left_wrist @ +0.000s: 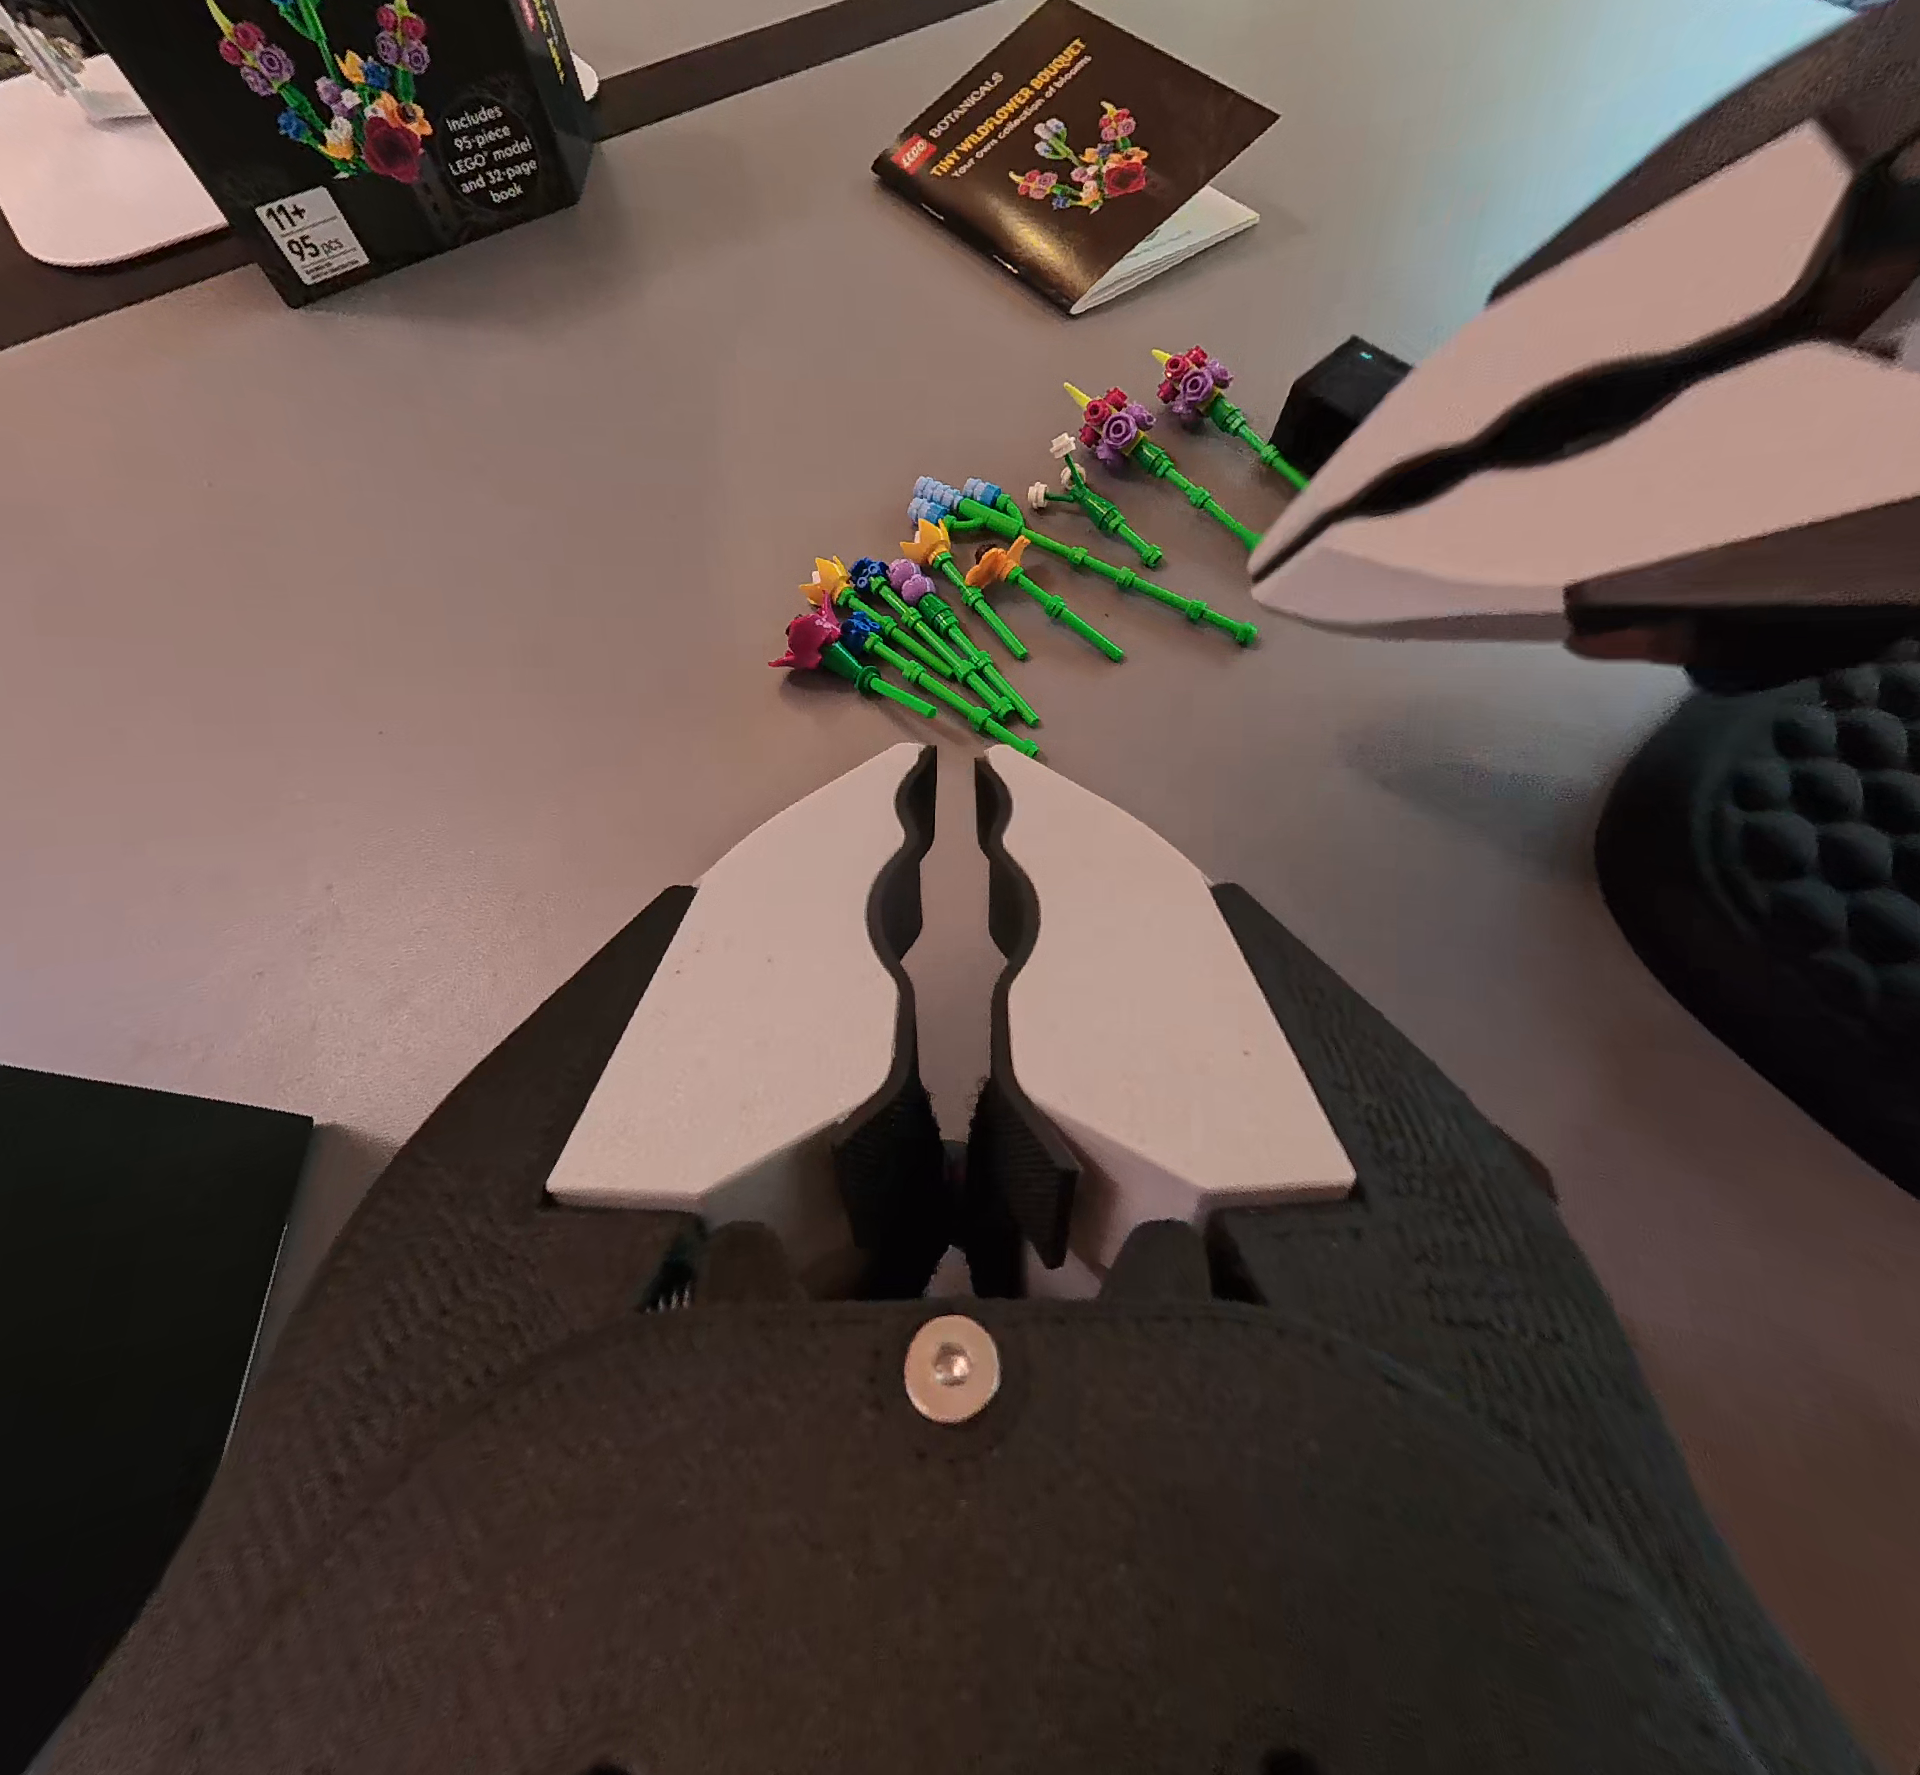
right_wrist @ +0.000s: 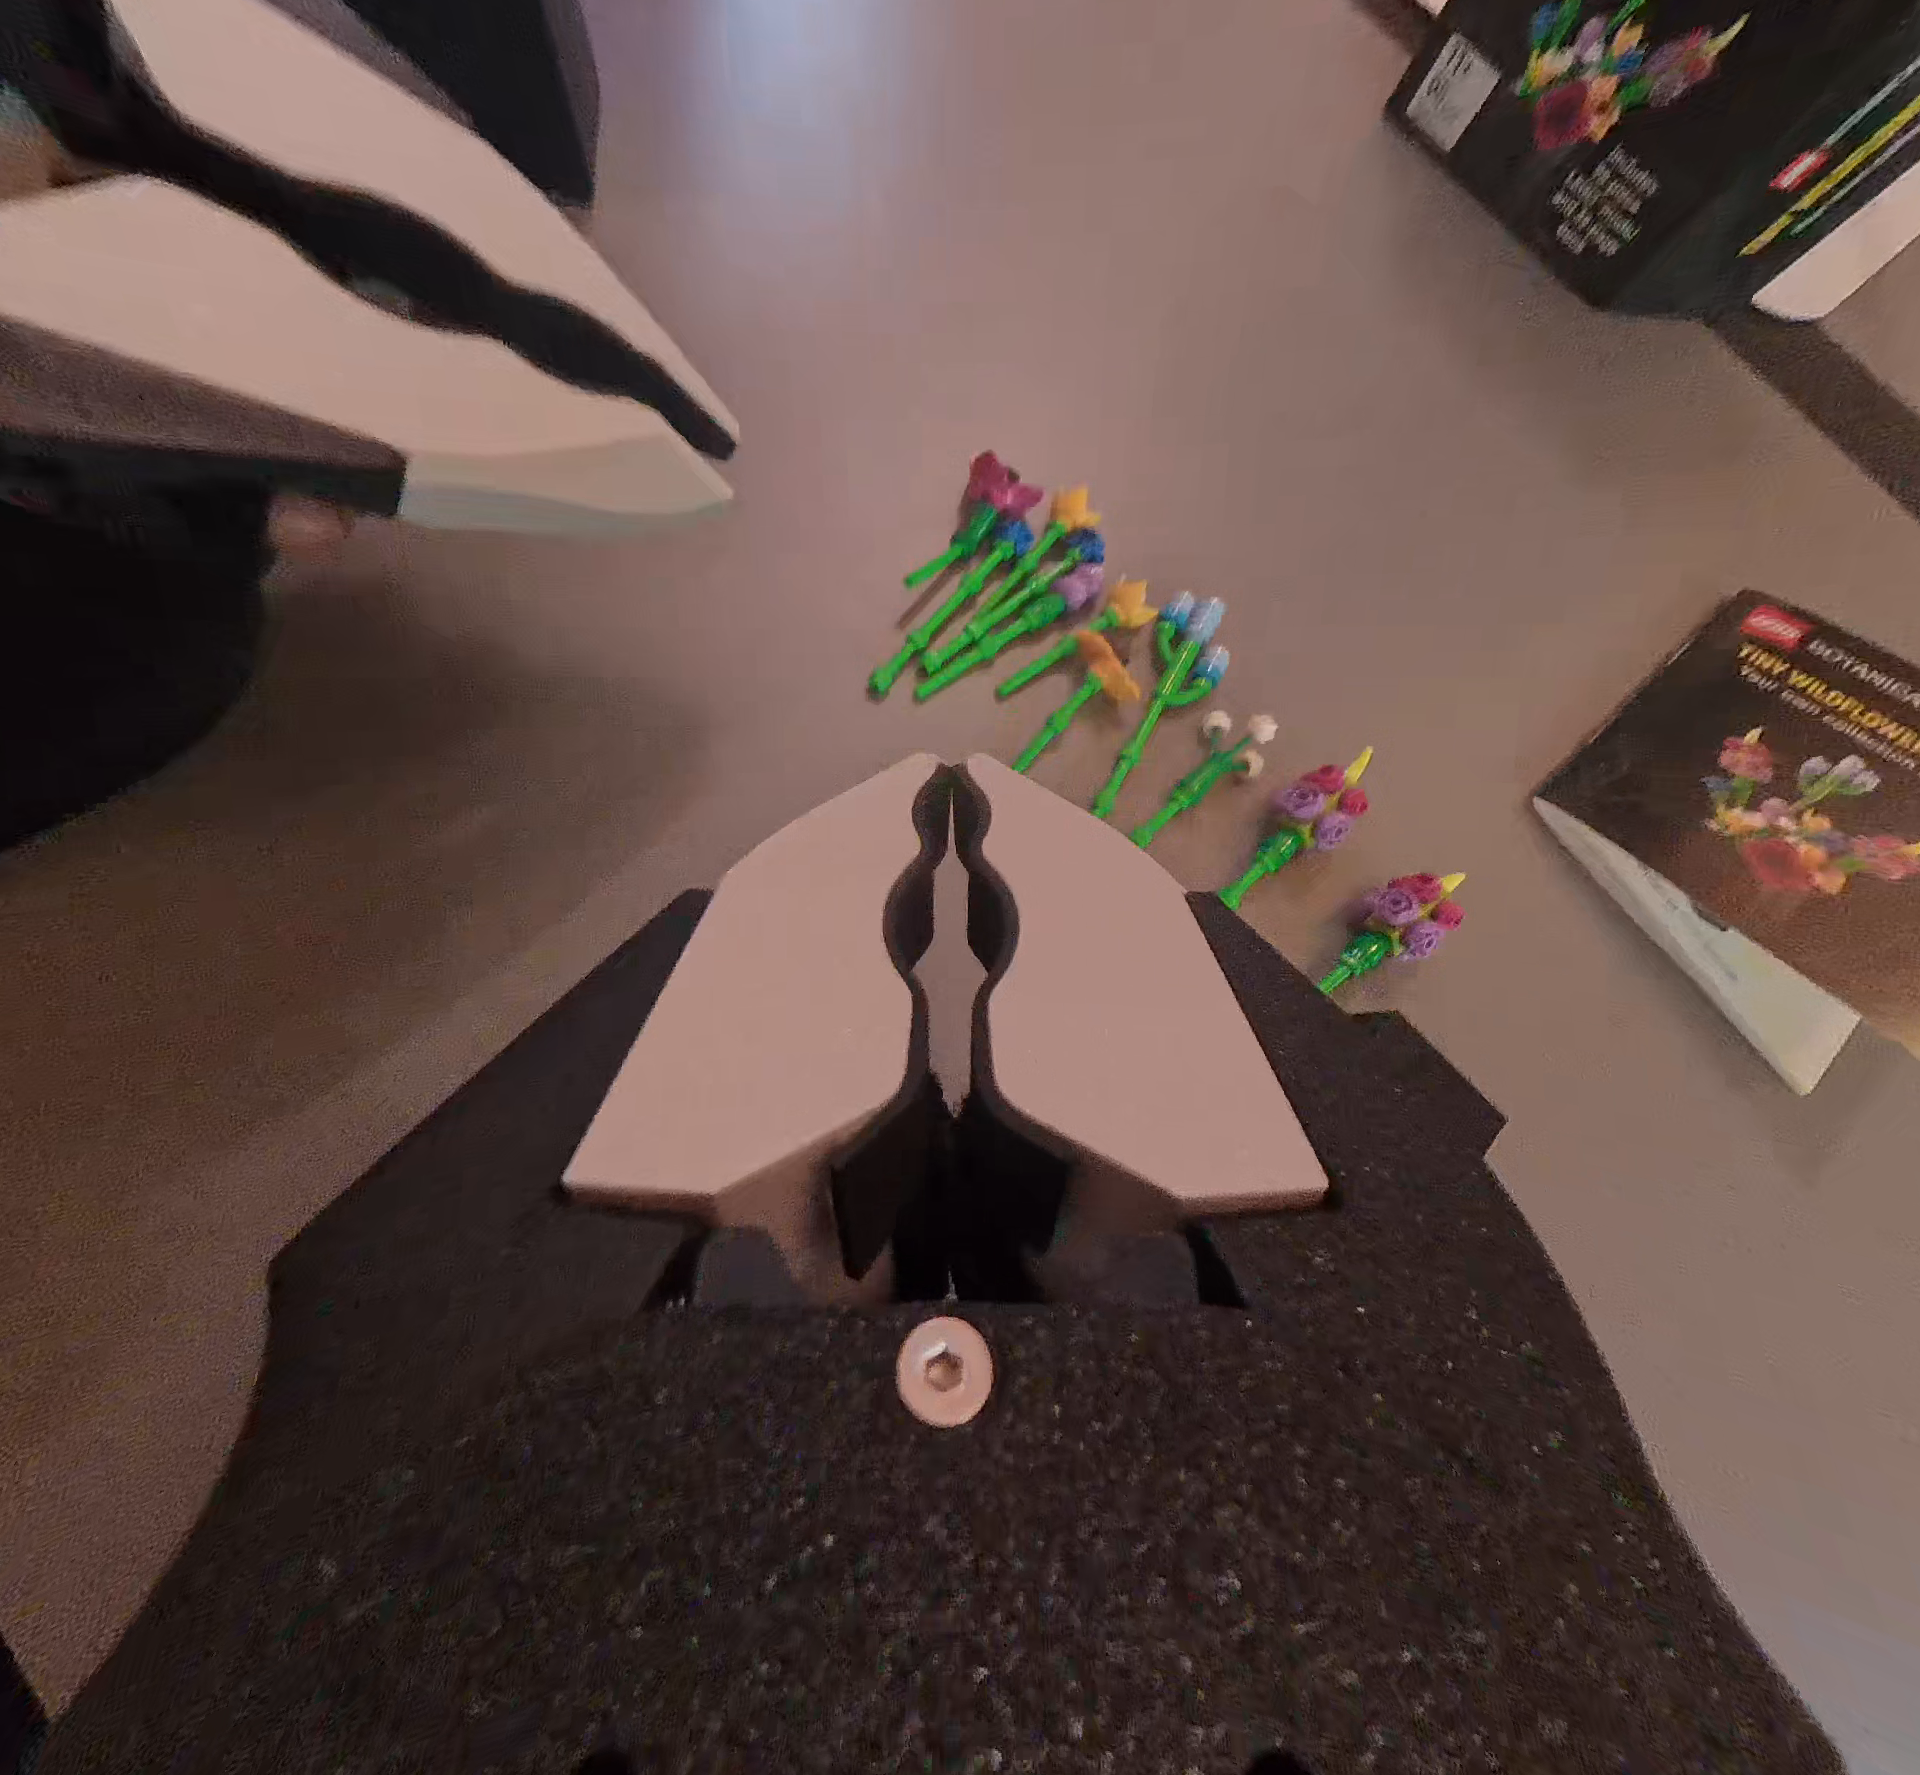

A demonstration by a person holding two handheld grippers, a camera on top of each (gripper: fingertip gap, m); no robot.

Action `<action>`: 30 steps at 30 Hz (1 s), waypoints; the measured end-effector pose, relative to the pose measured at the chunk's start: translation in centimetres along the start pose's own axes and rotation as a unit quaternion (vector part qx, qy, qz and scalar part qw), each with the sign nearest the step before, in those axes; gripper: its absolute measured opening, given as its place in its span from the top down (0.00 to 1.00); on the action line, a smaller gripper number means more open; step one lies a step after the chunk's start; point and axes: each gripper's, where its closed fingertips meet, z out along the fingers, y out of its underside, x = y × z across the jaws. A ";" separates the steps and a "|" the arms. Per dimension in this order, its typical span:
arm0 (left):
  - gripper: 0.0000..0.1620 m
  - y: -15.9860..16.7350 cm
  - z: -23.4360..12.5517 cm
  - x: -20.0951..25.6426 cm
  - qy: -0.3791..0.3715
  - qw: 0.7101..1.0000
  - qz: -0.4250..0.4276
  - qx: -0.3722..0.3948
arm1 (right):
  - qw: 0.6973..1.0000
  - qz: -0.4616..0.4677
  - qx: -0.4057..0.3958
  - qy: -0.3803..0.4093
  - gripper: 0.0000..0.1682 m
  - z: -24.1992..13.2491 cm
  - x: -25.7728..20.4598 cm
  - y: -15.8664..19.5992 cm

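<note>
Several small brick-built flowers with green stems [left_wrist: 977, 603] lie in a slanted row on the grey table [left_wrist: 520, 530]; they also show in the right wrist view [right_wrist: 1039, 603]. My left gripper [left_wrist: 956, 761] is nearly closed with only a thin gap, holds nothing, and its tips sit just short of the nearest stem ends. My right gripper [right_wrist: 951, 775] is shut and empty, its tips beside the stem of an orange flower [right_wrist: 1101, 671]. Each gripper shows in the other's view, the right one [left_wrist: 1262, 572] by the stems of the purple flower clusters [left_wrist: 1117, 421], the left one [right_wrist: 722, 468] above the table to the left of the row.
A black flower-set box [left_wrist: 343, 63] stands at the back left on a dark strip, next to a white stand base [left_wrist: 94, 167]. A black booklet [left_wrist: 1081, 146] lies behind the flowers. A small black block [left_wrist: 1335, 400], a black bumpy dome [left_wrist: 1787, 894] and a black slab [left_wrist: 125, 1310] lie nearby. The tips of one gripper are about 7 cm away from the tips of the other. The orange flower [right_wrist: 1101, 671] is about 8 cm from my right fingertips. My left wrist view [left_wrist: 1003, 560] looks at it from another angle.
</note>
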 end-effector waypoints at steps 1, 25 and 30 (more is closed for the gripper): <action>0.95 0.0 0.0 0.0 0.001 1.000 0.001 0.000 | 1.000 0.003 -0.014 0.000 1.00 0.2 0.0 1.0; 0.92 0.5 0.0 0.3 0.008 1.000 0.001 -0.005 | 0.991 0.067 0.036 0.112 0.80 -3.9 5.7 0.9; 0.91 0.6 0.1 0.4 0.009 1.000 0.006 -0.010 | 0.996 0.065 -0.021 0.065 1.00 -2.7 5.2 3.2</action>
